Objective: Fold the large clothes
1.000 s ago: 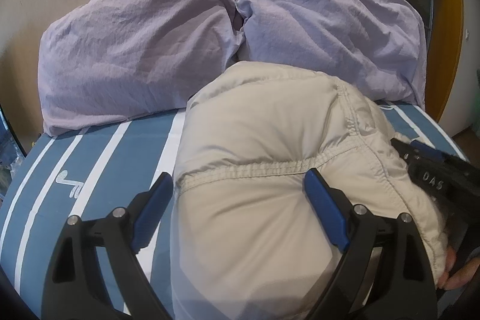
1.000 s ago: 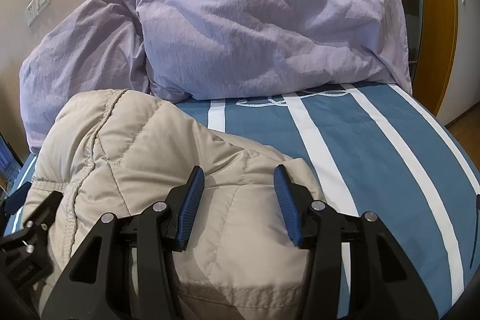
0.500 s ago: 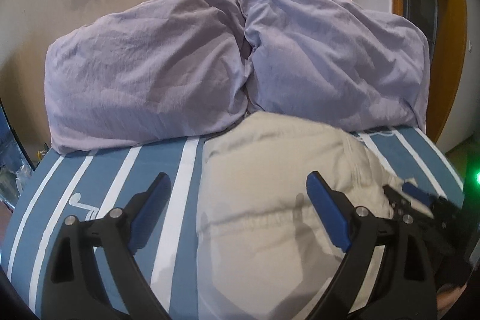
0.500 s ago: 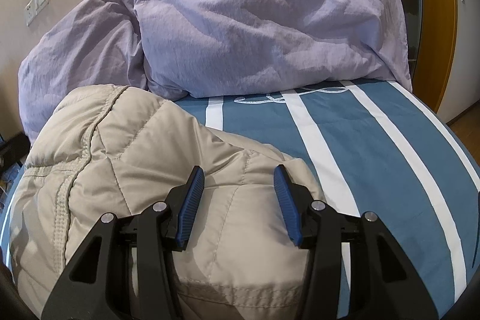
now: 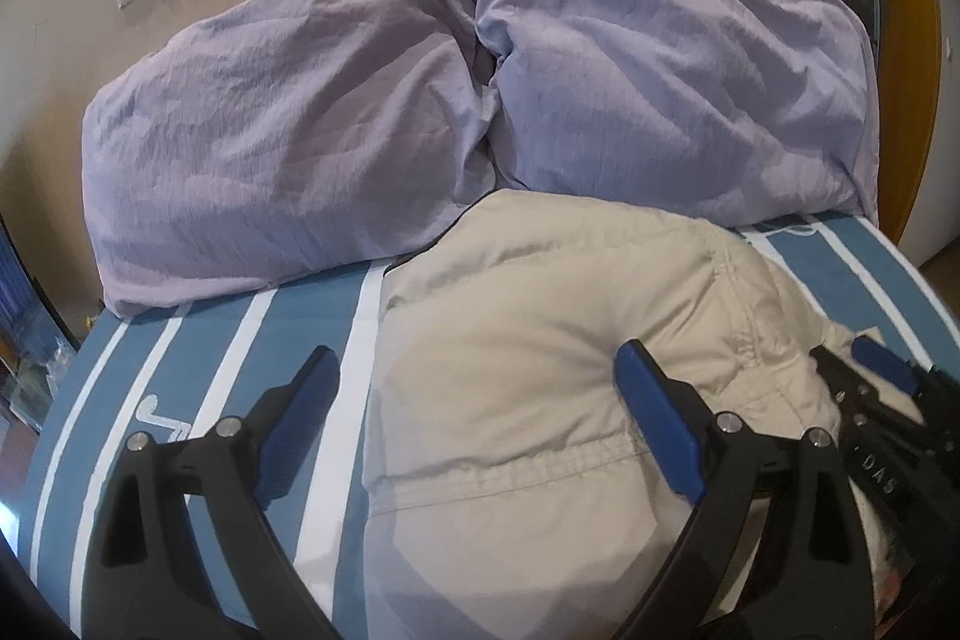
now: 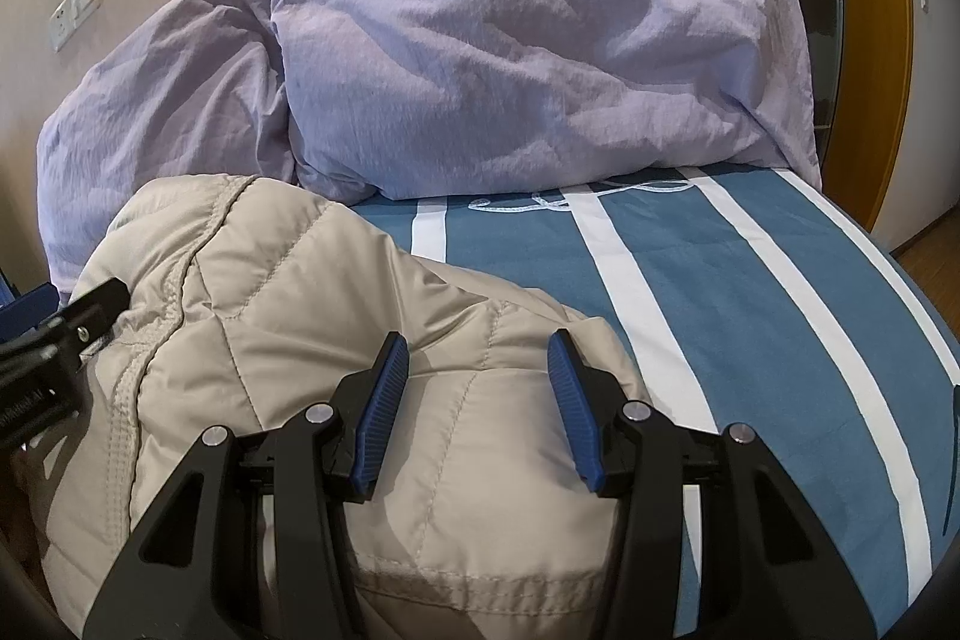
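From the left wrist view, the left tongs (image 5: 477, 421) spread wide over a blue and white striped bed (image 5: 198, 340), empty, their blue pads on either side of the near left edge of a beige padded jacket (image 5: 540, 352). The jacket sits bundled in a thick, rounded heap directly ahead of the tongs and a little to their right, its stitched hem band running across just in front of the right pad. Neither pad appears to press the cloth; the wide spread looks meant to take in a bulky layer. Beyond the jacket, two lilac pillows (image 5: 456, 100) lean against the wall at the head of the bed, and the jacket's far edge touches them. To the right of these tongs, the right tongs (image 5: 882, 400) rest against the jacket's other side.

From the right wrist view, the right tongs (image 6: 477, 403) stand partly open, narrower than the left pair. The quilted jacket (image 6: 288, 316) bulges up between and below the pads, but whether the pads actually pinch it I cannot tell; the fabric seems to lie under them rather than caught. The heap spreads from straight ahead of these tongs off to their left, where the left tongs (image 6: 78, 322) show at its edge. To the right of the tongs the bed lies bare, stripes running away toward the pillows (image 6: 528, 52). With one pair at each side of the bundle, the person seems to be steadying it while choosing the next fold; the jacket looks partly folded, not yet flat and neat
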A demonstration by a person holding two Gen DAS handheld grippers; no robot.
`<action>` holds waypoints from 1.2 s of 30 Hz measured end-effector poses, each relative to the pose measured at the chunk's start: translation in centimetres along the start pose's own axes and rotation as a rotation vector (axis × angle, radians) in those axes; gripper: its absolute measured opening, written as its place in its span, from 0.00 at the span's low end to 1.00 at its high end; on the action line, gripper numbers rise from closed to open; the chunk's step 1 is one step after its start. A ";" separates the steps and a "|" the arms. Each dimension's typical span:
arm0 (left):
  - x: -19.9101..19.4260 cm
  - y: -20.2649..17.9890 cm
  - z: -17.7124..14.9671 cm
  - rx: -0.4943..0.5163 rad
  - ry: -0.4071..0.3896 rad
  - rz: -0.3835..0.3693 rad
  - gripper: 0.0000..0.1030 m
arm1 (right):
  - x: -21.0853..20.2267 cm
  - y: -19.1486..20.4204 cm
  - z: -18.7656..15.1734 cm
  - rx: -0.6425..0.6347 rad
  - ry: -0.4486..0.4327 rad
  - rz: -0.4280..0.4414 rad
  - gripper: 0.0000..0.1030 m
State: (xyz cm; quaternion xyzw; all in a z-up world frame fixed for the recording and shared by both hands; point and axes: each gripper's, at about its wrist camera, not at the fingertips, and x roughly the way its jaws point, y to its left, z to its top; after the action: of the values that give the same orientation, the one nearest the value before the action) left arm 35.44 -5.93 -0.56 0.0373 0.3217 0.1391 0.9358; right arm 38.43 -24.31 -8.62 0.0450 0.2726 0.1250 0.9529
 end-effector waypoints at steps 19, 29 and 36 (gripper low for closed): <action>1.9 0.3 -0.9 -0.033 0.037 -0.020 0.95 | 0.0 -0.2 -0.1 -0.004 -0.006 0.001 0.50; 2.1 0.5 -0.9 -0.036 0.051 -0.026 0.96 | 0.0 -0.2 -0.1 -0.004 -0.006 0.003 0.50; 2.2 0.5 -1.0 -0.039 0.055 -0.030 0.96 | 0.0 -0.2 -0.1 -0.003 -0.007 0.004 0.50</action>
State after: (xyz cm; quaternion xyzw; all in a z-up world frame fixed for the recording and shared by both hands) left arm 36.40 -4.82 -2.60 0.0102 0.3448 0.1323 0.9292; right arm 38.45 -24.53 -8.73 0.0446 0.2688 0.1270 0.9537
